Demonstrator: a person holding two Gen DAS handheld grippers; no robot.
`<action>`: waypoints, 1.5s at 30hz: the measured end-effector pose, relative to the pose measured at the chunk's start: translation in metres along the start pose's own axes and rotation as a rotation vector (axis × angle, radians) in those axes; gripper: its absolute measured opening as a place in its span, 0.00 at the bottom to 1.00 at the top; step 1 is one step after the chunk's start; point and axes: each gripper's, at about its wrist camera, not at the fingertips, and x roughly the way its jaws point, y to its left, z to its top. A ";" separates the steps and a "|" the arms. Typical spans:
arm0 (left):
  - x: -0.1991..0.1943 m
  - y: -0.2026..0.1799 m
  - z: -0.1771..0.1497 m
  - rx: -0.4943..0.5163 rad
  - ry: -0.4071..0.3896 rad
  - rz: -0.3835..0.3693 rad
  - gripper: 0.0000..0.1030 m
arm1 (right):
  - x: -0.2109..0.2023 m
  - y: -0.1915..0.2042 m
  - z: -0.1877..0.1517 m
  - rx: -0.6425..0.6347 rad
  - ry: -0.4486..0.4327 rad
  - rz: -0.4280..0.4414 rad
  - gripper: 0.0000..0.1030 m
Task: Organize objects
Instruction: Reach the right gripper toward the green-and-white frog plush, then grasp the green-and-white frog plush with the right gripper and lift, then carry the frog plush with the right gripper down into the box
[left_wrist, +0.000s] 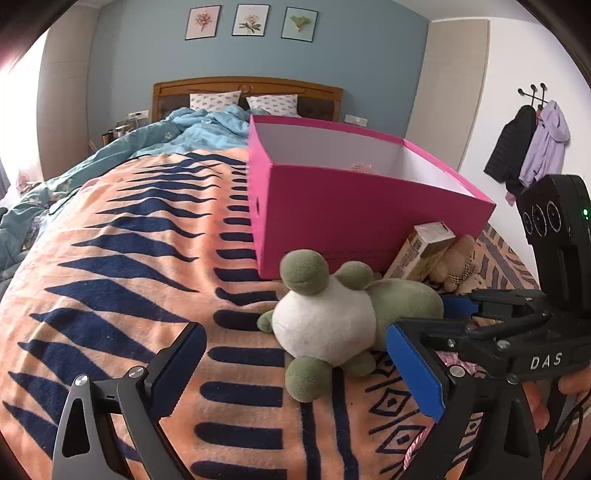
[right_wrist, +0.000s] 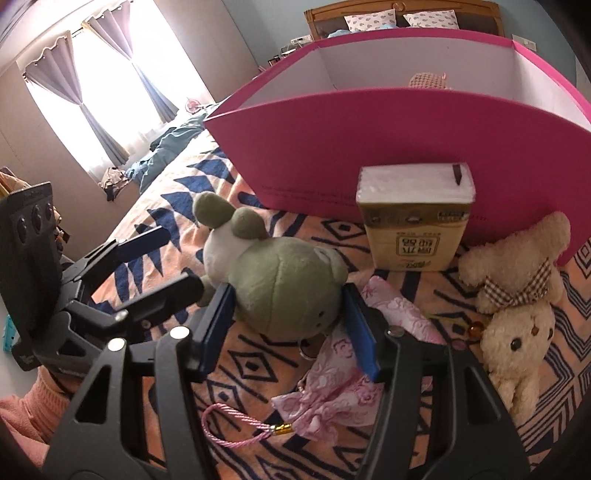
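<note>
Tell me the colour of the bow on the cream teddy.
Brown-and-white check bow, clearest in the right wrist view.

Bed (left_wrist: 110, 258) under an orange blanket with dark blue pattern | rumpled blue duvet (left_wrist: 192, 129) up by two patterned pillows (left_wrist: 214, 100) and wooden headboard (left_wrist: 247, 86) | three framed flower prints (left_wrist: 251, 25) on blue wall | black and lilac jackets (left_wrist: 528, 147) on wall hooks | grey curtains (right_wrist: 92, 85) tied back at bright window
</note>
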 end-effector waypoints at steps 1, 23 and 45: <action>0.001 -0.001 0.000 0.002 0.006 -0.012 0.91 | -0.001 0.000 0.000 0.001 -0.001 0.003 0.56; -0.006 -0.023 0.002 0.024 0.046 -0.225 0.68 | -0.057 -0.004 0.002 -0.035 -0.065 0.071 0.52; -0.059 -0.051 0.043 0.116 -0.073 -0.255 0.68 | -0.114 0.024 0.021 -0.133 -0.179 0.063 0.52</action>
